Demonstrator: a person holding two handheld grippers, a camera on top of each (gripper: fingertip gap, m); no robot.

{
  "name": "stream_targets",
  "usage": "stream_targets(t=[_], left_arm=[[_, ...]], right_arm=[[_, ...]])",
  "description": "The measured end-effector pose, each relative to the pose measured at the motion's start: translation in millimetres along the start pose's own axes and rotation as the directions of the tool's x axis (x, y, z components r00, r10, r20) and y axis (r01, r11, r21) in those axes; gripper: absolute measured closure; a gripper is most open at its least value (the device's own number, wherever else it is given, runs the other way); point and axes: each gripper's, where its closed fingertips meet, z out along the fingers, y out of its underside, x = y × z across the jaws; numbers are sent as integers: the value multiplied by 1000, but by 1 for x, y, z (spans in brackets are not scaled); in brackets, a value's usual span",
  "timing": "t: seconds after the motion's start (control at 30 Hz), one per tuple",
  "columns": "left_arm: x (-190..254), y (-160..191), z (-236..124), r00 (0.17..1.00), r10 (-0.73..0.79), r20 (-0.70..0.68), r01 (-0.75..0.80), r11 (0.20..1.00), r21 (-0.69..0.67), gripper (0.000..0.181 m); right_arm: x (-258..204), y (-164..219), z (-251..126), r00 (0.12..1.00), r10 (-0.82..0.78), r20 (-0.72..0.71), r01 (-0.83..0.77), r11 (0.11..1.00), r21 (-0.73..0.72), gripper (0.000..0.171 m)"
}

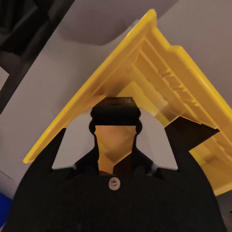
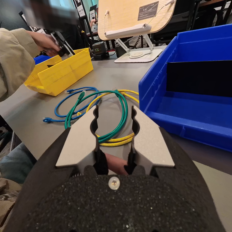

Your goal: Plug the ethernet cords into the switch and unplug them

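My left gripper [image 1: 114,111] is shut on a black box, the switch [image 1: 114,113], and holds it inside the yellow bin [image 1: 163,70]. In the right wrist view this gripper [image 2: 65,50] reaches into the yellow bin [image 2: 65,75] at the left, held by a person's hand. A blue [image 2: 75,91], a green [image 2: 123,113] and a yellow [image 2: 116,140] ethernet cord lie looped and tangled on the grey table [image 2: 113,75]. My right gripper [image 2: 114,109] is open and empty, hovering above the cords near the table's front.
A large blue bin [image 2: 194,100] with a black divider stands on the right, close to my right gripper. A wooden tilted stand [image 2: 135,18] on a white base is at the back. A person's beige sleeve [image 2: 15,56] is at the left.
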Motion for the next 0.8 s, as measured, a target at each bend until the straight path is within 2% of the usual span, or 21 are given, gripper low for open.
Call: stream_targets(t=[0.1, 0.2, 0.23, 0.3, 0.4, 0.43, 0.5, 0.57, 0.67, 0.73, 0.8], left_arm=[[1, -1, -16, 970, 166, 180, -170, 985, 6, 120], [24, -16, -57, 843, 336, 419, -397, 916, 64, 120], [36, -22, -74, 781, 363, 508, -459, 885, 74, 120], [64, -32, -111, 592, 398, 701, -597, 801, 50, 119], [116, -36, -153, 279, 425, 861, -729, 677, -97, 119], [133, -36, -162, 210, 411, 887, -747, 653, -126, 120], [167, -37, -169, 169, 381, 909, -770, 627, -120, 119], [205, -42, -175, 125, 322, 938, -827, 557, -82, 120], [254, -45, -180, 36, 278, 960, -884, 458, -99, 120], [274, -45, -179, 34, 263, 964, -892, 443, -90, 120], [287, -46, -174, 84, 260, 962, -884, 466, -48, 120]], right_arm=[[0, 0, 2, 1000, -2, 3, 2, 1000, 2, 119], [-3, -2, 3, 1000, -15, 15, 15, 1000, 13, 119], [-5, -2, 3, 1000, -18, 20, 18, 1000, 14, 119], [-10, -3, 4, 999, -23, 37, 23, 1000, 15, 119], [-30, -2, 9, 992, -31, 119, 35, 999, -24, 119], [-41, -2, 13, 985, -8, 170, 17, 998, -54, 119], [-60, -6, 25, 968, 44, 248, -16, 993, -116, 113], [-77, -17, 39, 948, 50, 315, -5, 990, -142, 106], [-103, -41, 57, 892, 6, 451, 46, 993, -105, 106], [-109, -52, 71, 862, 8, 507, 47, 994, -96, 106], [-116, -62, 86, 844, 21, 536, 41, 994, -102, 101]])
